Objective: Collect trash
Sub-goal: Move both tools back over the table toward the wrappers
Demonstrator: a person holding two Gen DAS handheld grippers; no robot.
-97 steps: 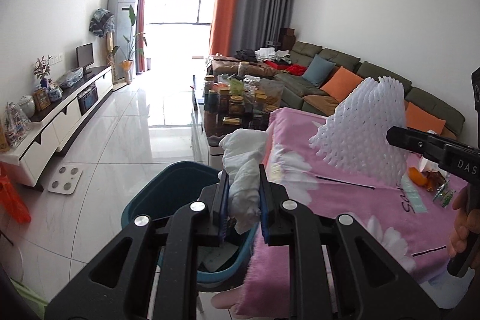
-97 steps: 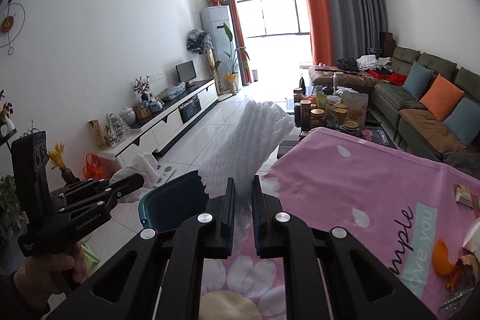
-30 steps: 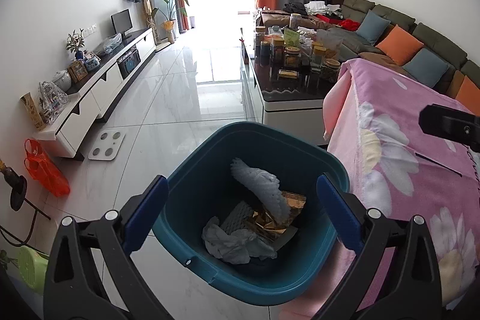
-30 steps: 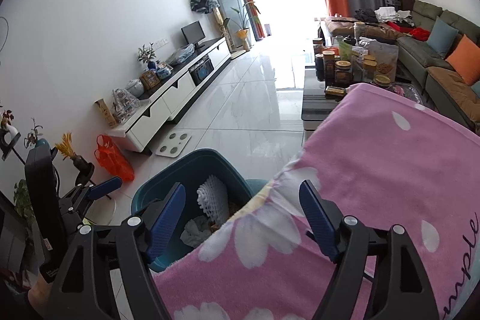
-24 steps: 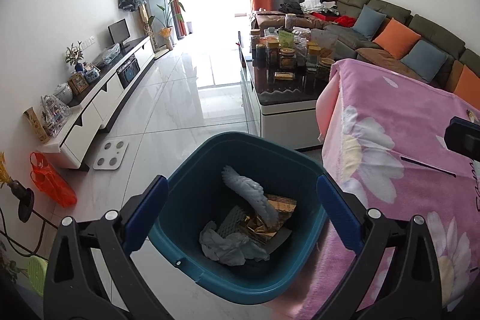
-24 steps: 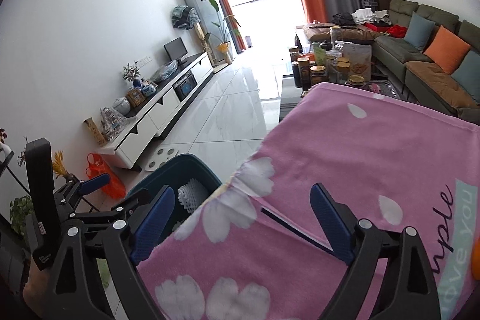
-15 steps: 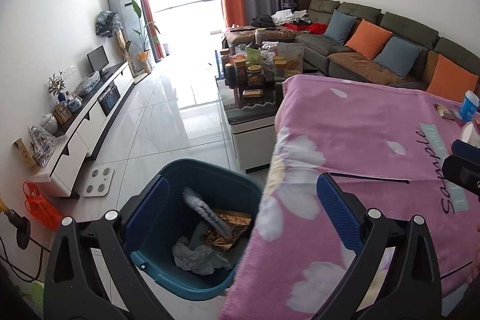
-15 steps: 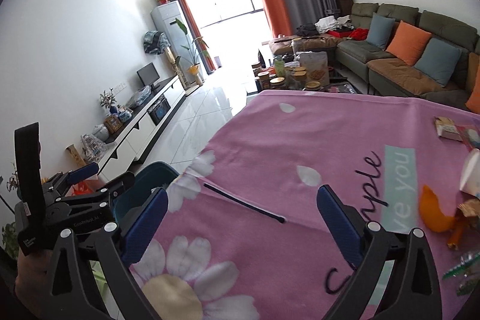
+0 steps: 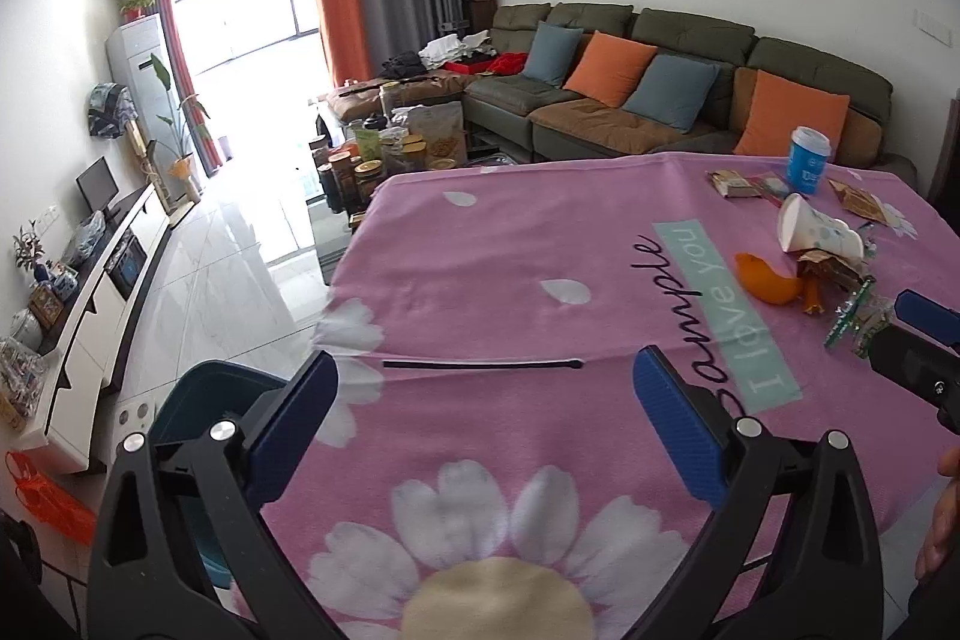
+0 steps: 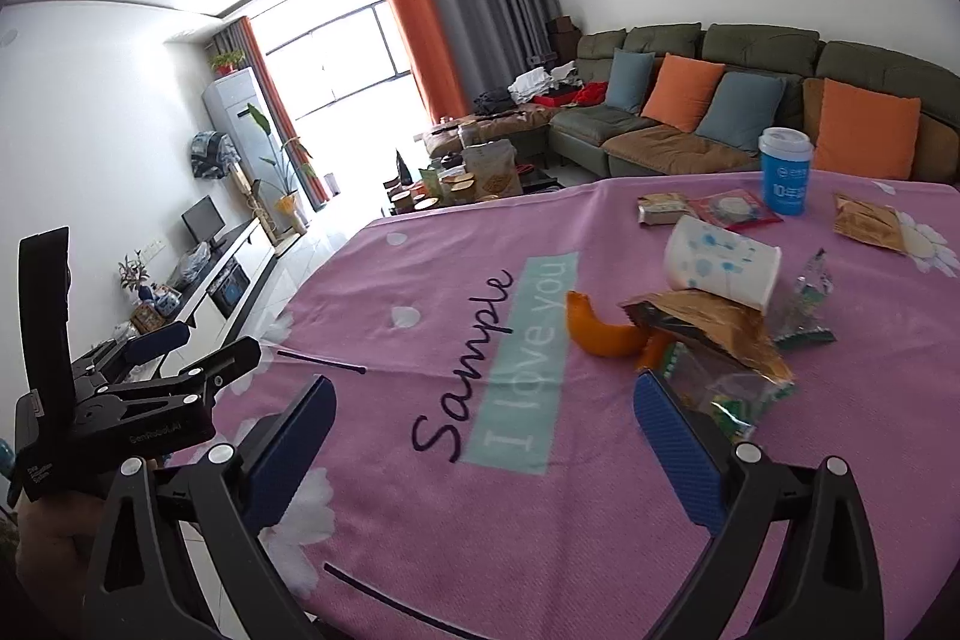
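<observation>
The right gripper [image 10: 483,424] and left gripper [image 9: 485,403] are both hanging spread wide and empty over the pink flowered tablecloth [image 10: 420,520]. The tipped white paper cup [image 10: 720,268] is lying across the crumpled brown foil wrapper [image 10: 714,334], just beside the orange peel [image 10: 600,334]; grabbing the wrapper could roll the cup away. The peel is looking curled and limp.

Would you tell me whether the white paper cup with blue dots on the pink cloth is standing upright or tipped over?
Tipped over. The white paper cup lies on its side, its open mouth facing sideways, resting against the brown wrapper.
</observation>
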